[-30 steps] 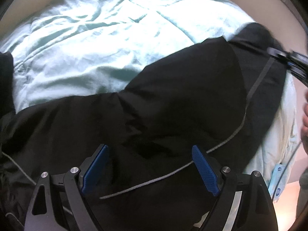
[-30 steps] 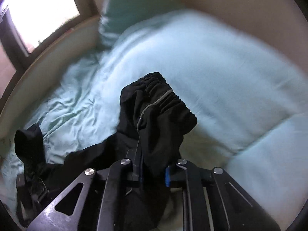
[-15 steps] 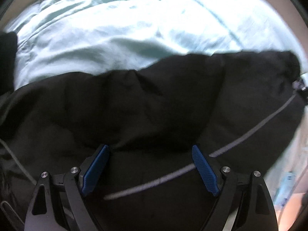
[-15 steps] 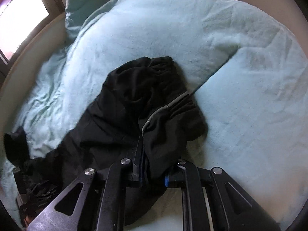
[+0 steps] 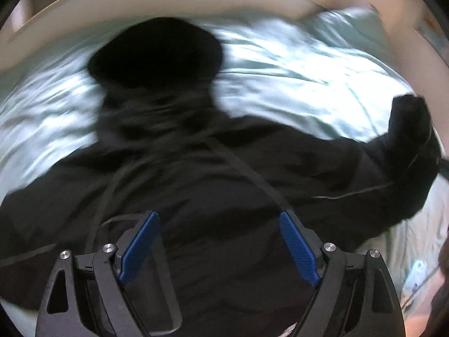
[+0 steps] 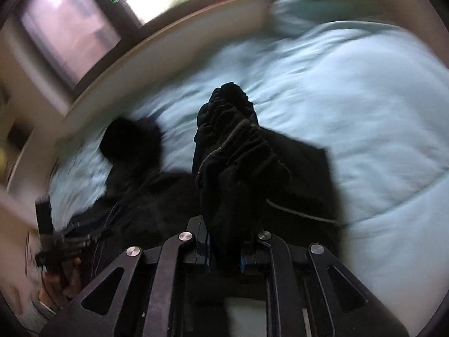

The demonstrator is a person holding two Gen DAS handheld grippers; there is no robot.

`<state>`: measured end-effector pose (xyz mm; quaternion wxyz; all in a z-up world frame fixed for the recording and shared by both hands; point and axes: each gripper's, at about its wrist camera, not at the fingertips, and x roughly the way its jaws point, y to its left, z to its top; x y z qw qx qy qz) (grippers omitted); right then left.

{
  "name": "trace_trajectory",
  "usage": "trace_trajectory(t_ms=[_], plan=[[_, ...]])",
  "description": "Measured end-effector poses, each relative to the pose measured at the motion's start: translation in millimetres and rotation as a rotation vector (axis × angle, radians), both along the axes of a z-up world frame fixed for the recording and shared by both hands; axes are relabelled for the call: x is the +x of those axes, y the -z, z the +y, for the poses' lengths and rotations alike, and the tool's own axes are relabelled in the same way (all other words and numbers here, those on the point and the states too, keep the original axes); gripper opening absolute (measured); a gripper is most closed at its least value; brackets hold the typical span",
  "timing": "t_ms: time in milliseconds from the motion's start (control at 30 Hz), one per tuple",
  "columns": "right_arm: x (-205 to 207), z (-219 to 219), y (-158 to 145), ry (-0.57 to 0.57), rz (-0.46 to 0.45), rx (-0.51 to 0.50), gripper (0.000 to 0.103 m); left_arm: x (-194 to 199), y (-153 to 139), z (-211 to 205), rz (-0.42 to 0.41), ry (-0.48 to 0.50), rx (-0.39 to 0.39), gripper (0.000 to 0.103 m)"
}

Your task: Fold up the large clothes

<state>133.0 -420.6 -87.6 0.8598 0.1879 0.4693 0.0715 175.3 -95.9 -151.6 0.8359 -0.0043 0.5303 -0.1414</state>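
Black jacket lay spread on the pale green bedcover, its hood toward the bed frame. Half a second earlier the sleeve was bunched over the body; now it stretched out sideways, so the garment seemed to be opened flat before folding. The right gripper was clamped on the elastic cuff. The left gripper hung above the cloth, jaws wide, holding nothing. Motion blur hid the seams and the hem.

One black garment lies spread across one bed with one pale-green duvet, one pillow at 1 o'clock, one window at 11 o'clock, two grippers working.
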Motion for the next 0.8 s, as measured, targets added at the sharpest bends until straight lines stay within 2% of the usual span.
trace_trajectory(t_ms=[67,133,300,433,533,633,700,767,800], plan=[[12.2,61.9,21.7,-0.105,0.056,0.037,0.017,-4.9,3.8,28.1,0.014,-0.064,0.004,0.088],[20.3,127.0,40.6,-0.201,0.089,-0.006,0.017,-10.8,8.4,51.6,0.027,-0.116,0.007,0.088],[32.2,247.8,55.2,-0.405,0.111,-0.012,0.016,-38.5,4.2,110.4,0.027,-0.212,0.023,0.088],[33.4,325.2,65.7,-0.531,0.122,-0.077,0.016,-51.8,7.3,145.7,0.03,-0.28,0.014,0.088],[29.2,356.9,85.9,-0.582,0.161,-0.11,0.016,-55.3,13.3,165.6,0.041,-0.323,0.003,0.088],[39.4,378.1,125.9,-0.604,0.229,-0.15,0.017,-54.7,22.4,179.8,0.053,-0.349,-0.006,0.088],[47.1,381.5,148.6,-0.604,0.27,-0.122,0.024,-53.5,29.3,186.4,0.058,-0.353,-0.017,0.088],[52.2,385.1,163.1,-0.614,0.303,-0.087,0.036,-51.6,36.1,190.2,0.066,-0.348,-0.038,0.088],[53.1,384.8,165.7,-0.624,0.302,-0.072,0.038,-50.4,38.9,191.6,0.071,-0.342,-0.058,0.088]])
